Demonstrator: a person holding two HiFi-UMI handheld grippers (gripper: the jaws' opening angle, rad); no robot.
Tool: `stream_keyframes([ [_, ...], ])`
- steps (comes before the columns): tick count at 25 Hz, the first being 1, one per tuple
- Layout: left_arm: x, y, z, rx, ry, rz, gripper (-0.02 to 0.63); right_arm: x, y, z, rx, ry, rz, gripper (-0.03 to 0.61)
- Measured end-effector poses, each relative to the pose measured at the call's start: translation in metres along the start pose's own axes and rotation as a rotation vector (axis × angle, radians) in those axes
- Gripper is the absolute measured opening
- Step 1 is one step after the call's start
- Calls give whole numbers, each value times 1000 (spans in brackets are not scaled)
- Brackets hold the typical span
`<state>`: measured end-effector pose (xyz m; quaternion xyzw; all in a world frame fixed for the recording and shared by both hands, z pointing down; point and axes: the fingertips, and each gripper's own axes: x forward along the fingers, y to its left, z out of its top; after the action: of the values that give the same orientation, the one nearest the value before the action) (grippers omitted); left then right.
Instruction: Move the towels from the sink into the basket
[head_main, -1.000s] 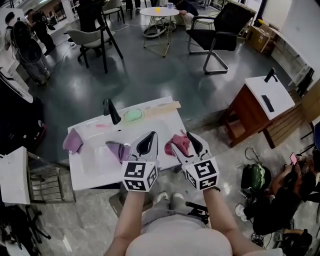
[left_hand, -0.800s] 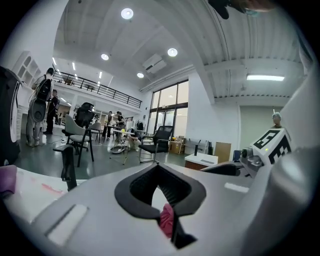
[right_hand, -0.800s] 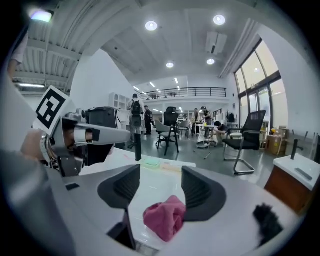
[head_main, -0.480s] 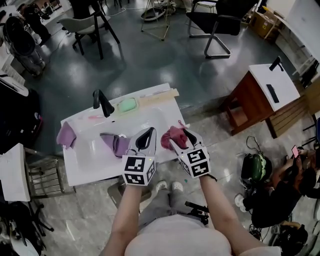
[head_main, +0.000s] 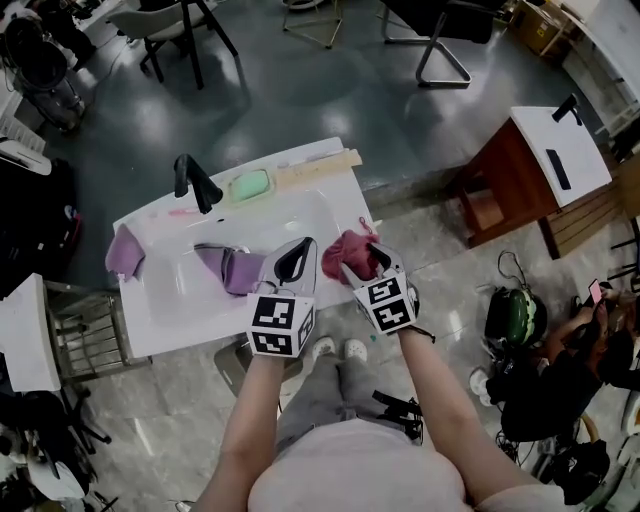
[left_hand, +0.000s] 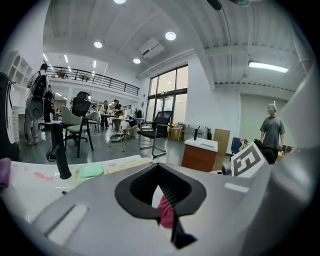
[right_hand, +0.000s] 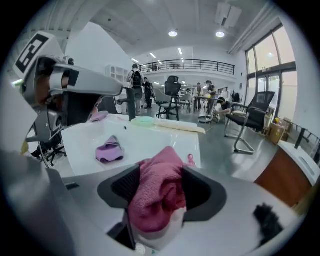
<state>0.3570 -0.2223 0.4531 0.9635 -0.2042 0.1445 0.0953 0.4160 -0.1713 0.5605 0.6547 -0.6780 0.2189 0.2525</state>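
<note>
- Grey polished floor (head_main: 300, 90) surrounds the white rectangular sink (head_main: 190, 300), which stands directly in front of us.
- Our right gripper (right_hand: 159, 200) is clamped on a rose-pink knitted towel (head_main: 347, 256). The towel is bunched and bulges out between the jaws at the sink's right edge. We judge it is held raised there to be carried to the basket.
- Our left gripper (head_main: 293, 262) hangs over the sink's front rim, jaws drawn together. A pink sliver shows in the slit; we cannot tell what it is.
- One crumpled lilac towel (head_main: 232, 268) lies in the sink's basin, and a mauve towel (head_main: 124, 250) drapes the sink's left end.
- No basket shows in any view.
</note>
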Motion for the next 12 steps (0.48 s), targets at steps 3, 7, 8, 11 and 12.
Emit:
stream_keyframes([
  [3,2,-1,-2,1,4,-3,3,3,0,-4,-57,-2,-18,259],
  [7,4,-1,-2,-5,6,1,3,1,0,-4,-89,2,-32,259],
  [8,4,-2,-2,-5,6,1,3,1,0,-4,-88,8,-30,258],
  [11,2,-5,-4,-9,9,2,3,0,1,-8,-77,31,-27,179],
  [12,1,-6,-5,-12,10,5,3,0,2,-9,-75,37,-26,162],
])
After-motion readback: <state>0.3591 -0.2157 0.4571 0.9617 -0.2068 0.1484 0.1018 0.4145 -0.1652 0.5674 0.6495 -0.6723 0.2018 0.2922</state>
